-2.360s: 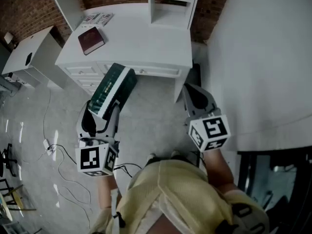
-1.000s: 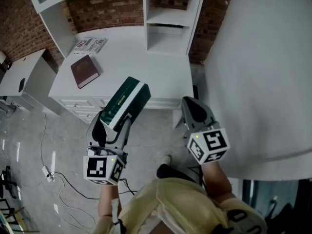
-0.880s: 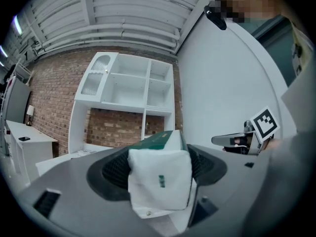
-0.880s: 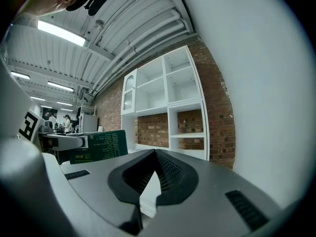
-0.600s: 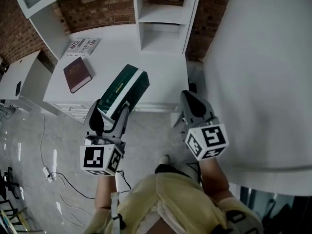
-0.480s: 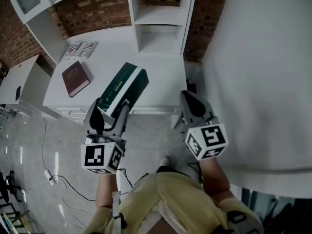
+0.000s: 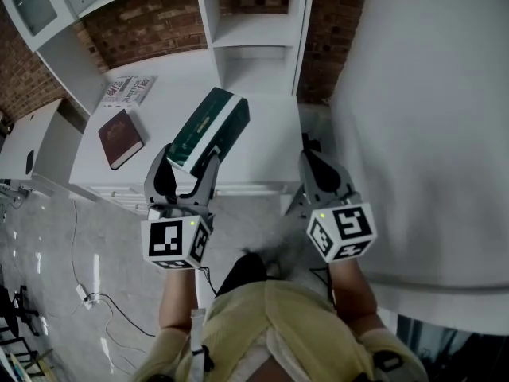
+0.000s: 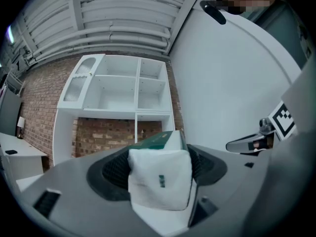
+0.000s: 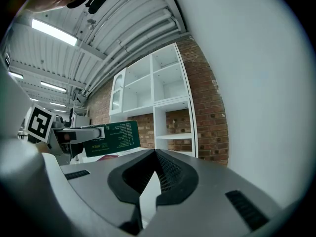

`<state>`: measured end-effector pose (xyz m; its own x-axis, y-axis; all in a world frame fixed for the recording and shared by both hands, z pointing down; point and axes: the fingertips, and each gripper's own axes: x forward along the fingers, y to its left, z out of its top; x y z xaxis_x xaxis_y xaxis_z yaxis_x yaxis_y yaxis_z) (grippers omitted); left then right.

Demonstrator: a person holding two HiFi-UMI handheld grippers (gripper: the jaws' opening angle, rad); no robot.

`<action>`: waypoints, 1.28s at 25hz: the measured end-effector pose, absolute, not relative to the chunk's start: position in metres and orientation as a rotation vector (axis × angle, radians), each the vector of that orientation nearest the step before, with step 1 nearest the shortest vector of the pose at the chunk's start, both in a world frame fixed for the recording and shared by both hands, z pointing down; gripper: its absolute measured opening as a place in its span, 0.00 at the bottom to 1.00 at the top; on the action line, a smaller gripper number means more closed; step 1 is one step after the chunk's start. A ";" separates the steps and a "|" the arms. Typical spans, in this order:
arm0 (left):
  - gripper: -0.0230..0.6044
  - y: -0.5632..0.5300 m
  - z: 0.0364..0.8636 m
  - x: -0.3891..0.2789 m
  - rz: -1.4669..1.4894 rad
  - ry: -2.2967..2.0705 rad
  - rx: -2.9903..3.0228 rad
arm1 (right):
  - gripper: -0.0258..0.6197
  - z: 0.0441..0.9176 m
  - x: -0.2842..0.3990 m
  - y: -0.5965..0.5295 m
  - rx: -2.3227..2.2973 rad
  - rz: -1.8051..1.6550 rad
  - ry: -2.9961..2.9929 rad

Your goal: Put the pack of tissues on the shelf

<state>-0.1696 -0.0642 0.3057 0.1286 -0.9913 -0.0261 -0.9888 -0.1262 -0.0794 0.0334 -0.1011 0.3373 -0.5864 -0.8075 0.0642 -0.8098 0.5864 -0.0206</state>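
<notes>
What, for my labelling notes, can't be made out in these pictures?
- Pack of tissues: print too small in the head view, blurred in the right gripper view; in the left gripper view its white near end hides most of its length.
- Shelf: upper compartments cut off by the head view's top edge.
- Booklets on the desk: print too small.

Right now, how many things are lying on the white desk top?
2: a maroon book near the desk's left edge, and a small pile of printed papers behind it at the back left. The pack of tissues, held in the left gripper, may hide more.
</notes>
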 end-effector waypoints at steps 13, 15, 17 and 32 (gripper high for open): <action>0.60 -0.164 0.287 -0.169 0.008 1.933 -2.290 | 0.04 0.342 0.042 -0.158 1.509 0.077 -2.705; 0.60 -0.185 0.282 -0.172 0.021 1.924 -2.294 | 0.04 0.338 0.042 -0.174 1.529 0.069 -2.695; 0.60 -0.206 0.279 -0.173 0.030 1.909 -2.300 | 0.04 0.337 0.044 -0.191 1.566 0.091 -2.676; 0.60 -0.340 0.254 -0.164 0.015 1.807 -2.278 | 0.04 0.337 0.044 -0.290 1.655 0.122 -2.595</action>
<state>-0.1640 -0.3400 0.2537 0.2383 -0.9592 -0.1523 -0.9616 -0.2111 -0.1753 0.0440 -0.2901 0.3373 -0.4213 -0.9020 0.0946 -0.9069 0.4200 -0.0338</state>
